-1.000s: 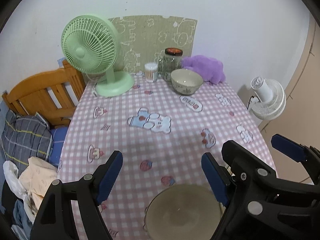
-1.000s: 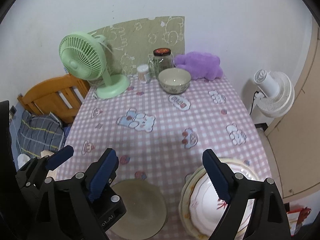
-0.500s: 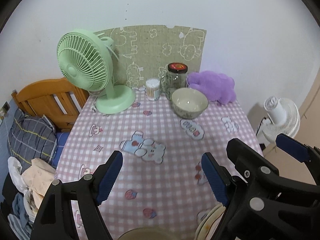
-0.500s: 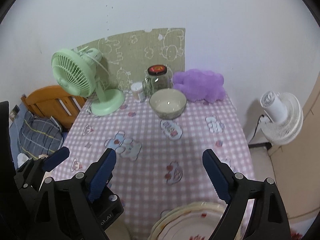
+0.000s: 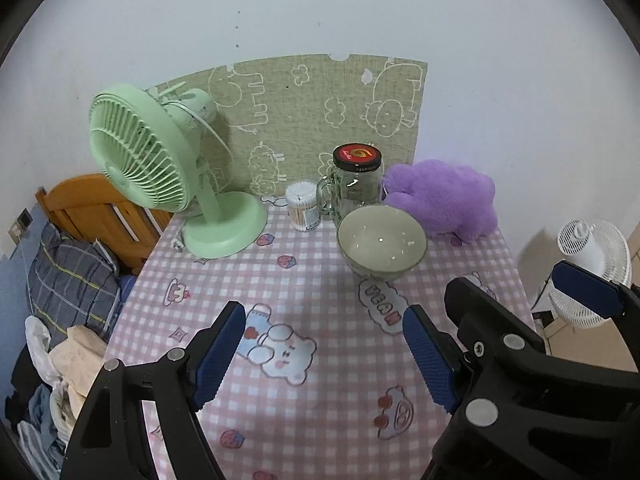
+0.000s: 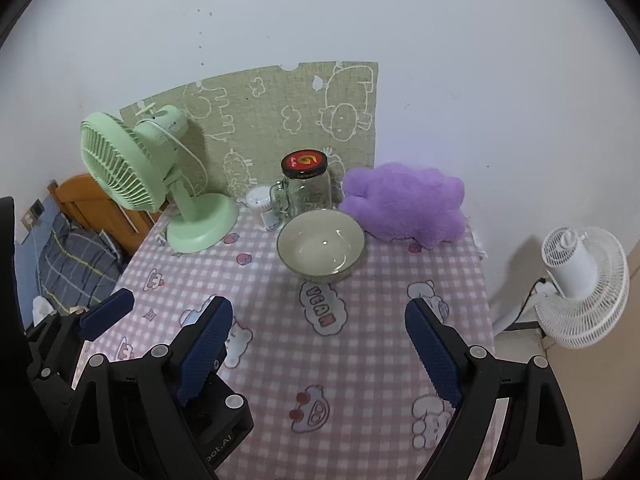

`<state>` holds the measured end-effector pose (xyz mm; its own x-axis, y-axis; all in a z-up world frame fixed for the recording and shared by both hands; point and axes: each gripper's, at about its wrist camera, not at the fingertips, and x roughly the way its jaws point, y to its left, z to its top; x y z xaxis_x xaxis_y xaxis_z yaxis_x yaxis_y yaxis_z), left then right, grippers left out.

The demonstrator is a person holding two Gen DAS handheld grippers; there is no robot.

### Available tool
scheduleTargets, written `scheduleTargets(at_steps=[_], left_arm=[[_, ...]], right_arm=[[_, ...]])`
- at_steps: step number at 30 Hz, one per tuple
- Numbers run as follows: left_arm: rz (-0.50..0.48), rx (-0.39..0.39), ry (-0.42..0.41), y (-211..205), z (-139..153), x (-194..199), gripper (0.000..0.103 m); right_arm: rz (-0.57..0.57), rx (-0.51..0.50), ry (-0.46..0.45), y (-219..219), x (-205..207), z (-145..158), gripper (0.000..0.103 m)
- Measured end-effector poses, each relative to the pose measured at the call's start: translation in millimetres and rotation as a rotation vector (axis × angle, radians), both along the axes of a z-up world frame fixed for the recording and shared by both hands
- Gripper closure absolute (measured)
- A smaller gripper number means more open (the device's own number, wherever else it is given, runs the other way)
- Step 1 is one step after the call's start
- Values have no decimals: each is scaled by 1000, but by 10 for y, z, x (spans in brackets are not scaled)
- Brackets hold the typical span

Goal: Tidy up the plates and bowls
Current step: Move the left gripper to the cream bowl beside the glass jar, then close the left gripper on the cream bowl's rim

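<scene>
Left gripper (image 5: 322, 356): held above the near part of the bench, jaws spread wide, nothing between them.
Right gripper (image 6: 318, 354): also above the near part of the bench, jaws spread wide and empty; it sits just beside the left one, whose body shows at the lower left of the right wrist view.
Bowl (image 5: 382, 242): upright on the far part of the bench, well apart from both grippers, its inside pale and bare.
Bench (image 5: 320, 280): covered by a pink checked cloth with cartoon prints.
Glass jar (image 5: 356, 184): just behind the bowl, with a handle and a black and red lid.
Cotton swab tub (image 5: 302, 206): left of the jar, near the wall.
Purple plush (image 5: 442, 200): right of the bowl, at the far edge.
Green fan (image 5: 160, 172): far left corner, its base on the cloth.
White fan (image 6: 582, 284): off the bench, to the right.
</scene>
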<state>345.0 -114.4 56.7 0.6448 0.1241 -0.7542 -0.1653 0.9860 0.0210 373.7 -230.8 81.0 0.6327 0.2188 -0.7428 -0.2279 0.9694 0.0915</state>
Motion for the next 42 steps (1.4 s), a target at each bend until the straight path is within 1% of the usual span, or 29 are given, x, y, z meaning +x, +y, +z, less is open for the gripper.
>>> scheduleTargets(at_steps=[3, 8, 10, 13, 16, 18, 22, 25, 28, 30, 33, 35, 37, 38, 42], left_arm=[[-8, -6, -16, -48, -49, 174, 21], [-24, -25, -13, -116, -170, 480, 21], [-14, -13, -25, -143, -213, 590, 21], [-4, 20, -18, -181, -323, 767, 21], [-10, 50, -9, -205, -446, 936, 21], [-31, 42, -2, -188, -548, 1066, 22], [-28, 12, 5, -126, -691, 1231, 22], [-28, -43, 10, -71, -773, 1341, 23], [-19, -45, 18, -52, -859, 1457, 27], [-19, -49, 32, -39, -919, 1523, 27], [-23, -38, 54, -51, -1024, 1620, 33], [-24, -47, 72, -50, -1100, 1689, 35], [-26, -51, 90, -54, -1175, 1753, 39], [-28, -43, 95, -67, -1209, 1781, 40], [-38, -23, 121, -92, -1324, 1857, 53]], right_arm=[[5, -12, -9, -21, 174, -51, 13], [12, -18, -12, -61, 506, -178, 13], [21, -9, -21, -81, 630, -235, 13], [24, 7, -30, -106, 791, -341, 13], [19, -18, -66, -101, 949, -458, 13], [17, -30, -67, -85, 1052, -536, 13], [15, -4, -27, -49, 1313, -734, 13], [5, 30, -16, -35, 1433, -833, 13], [-22, 17, 4, -4, 1542, -917, 13], [-23, 17, 19, 8, 1600, -983, 13], [-19, 36, 34, 15, 1678, -1087, 21], [-29, 43, 45, 7, 1730, -1151, 25], [-46, 54, 59, -16, 1782, -1219, 32], [-50, 56, 64, -26, 1802, -1251, 34], [-55, 67, 91, -43, 1873, -1375, 45]])
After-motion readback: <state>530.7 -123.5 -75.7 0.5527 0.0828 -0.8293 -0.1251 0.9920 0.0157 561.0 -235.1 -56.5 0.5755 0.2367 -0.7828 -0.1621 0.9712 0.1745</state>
